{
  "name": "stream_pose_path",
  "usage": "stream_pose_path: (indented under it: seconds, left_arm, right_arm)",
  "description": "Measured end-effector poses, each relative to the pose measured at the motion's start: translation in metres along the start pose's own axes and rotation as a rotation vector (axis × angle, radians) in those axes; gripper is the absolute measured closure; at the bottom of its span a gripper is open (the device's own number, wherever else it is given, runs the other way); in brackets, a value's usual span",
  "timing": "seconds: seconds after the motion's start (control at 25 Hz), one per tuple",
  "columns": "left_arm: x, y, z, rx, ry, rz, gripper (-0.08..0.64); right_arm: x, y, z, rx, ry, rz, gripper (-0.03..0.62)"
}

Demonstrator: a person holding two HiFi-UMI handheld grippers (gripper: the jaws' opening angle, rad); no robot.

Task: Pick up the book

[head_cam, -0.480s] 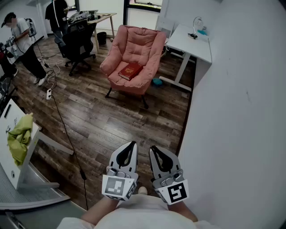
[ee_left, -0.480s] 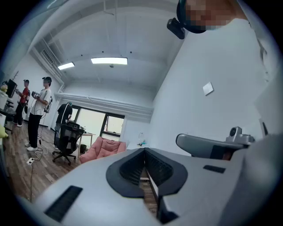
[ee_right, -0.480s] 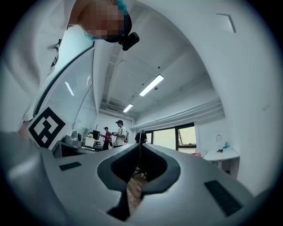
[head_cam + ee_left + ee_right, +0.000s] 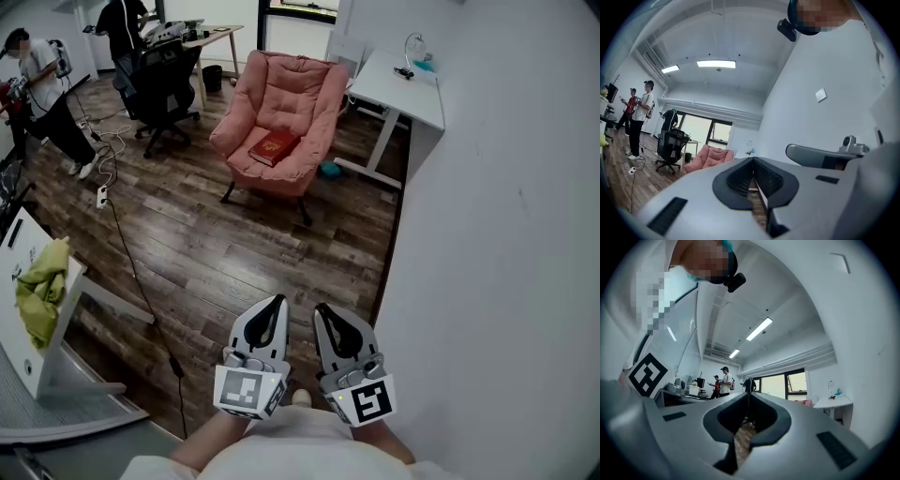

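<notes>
Currently, room contents, listed from the head view and the two tool views:

- left tool [image 4: 277,302]: held low in front of the person's body, pointing level over the floor [image 4: 234,253]. Jaws pressed fully together with nothing between them. Its marker cube faces the head camera.
- right tool [image 4: 322,310]: just beside the left tool and not touching it, tipped slightly upward. Jaws closed and empty.
- book [image 4: 274,147]: red cover, lying flat on the seat cushion of the armchair [image 4: 286,94], well apart from both tools and untouched.
- armchair: pink, padded, on dark legs, standing on the floor between the office chair [image 4: 164,84] and the white worktop [image 4: 412,94].
- floor: dark wood planks.
- white worktop: set against the wall [image 4: 506,244], to the right of the armchair. The small items at its far end are too small to tell.
- wall: plain white, along the right side.
- office chair: black, to the left of the armchair.
- cable [image 4: 131,258]: black, trailing across the floor.
- cloth [image 4: 37,291]: yellow-green, crumpled on a second worktop [image 4: 26,361] at the left edge.
- person in a white shirt [image 4: 37,66] and person in dark clothes [image 4: 122,23]: both standing at the far end of the room.
</notes>
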State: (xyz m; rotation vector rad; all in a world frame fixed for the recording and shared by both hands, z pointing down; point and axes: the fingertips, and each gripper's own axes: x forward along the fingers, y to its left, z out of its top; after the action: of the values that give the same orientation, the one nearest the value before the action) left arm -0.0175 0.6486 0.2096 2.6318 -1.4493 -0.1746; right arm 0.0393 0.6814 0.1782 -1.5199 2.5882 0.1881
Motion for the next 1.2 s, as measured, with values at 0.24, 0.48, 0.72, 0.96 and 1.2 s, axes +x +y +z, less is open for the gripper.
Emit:
stream_pose_path:
  seconds: [0.24, 0.48, 0.72, 0.96, 1.2]
  left_arm:
    - [-0.001, 0.011, -0.001, 0.009, 0.013, -0.007, 0.555]
    - [-0.001, 0.033, -0.003, 0.006, 0.024, -0.016, 0.555]
    - [0.011, 0.054, 0.002, 0.011, 0.044, 0.018, 0.555]
    - [0.027, 0.065, -0.005, 0.014, 0.051, 0.03, 0.555]
    - [0.08, 0.089, -0.006, 0.014, 0.043, 0.048, 0.555]
  right_arm:
    - [0.012, -0.004, -0.015, -0.029, 0.053, -0.045, 0.557]
    - [0.036, -0.004, -0.03, 0.009, 0.097, -0.123, 0.557]
    - [0.065, -0.003, -0.041, 0.043, 0.14, -0.133, 0.557]
    - [0.082, -0.011, -0.048, 0.064, 0.127, -0.114, 0.557]
    - [0.126, -0.045, -0.062, 0.056, 0.131, -0.092, 0.557]
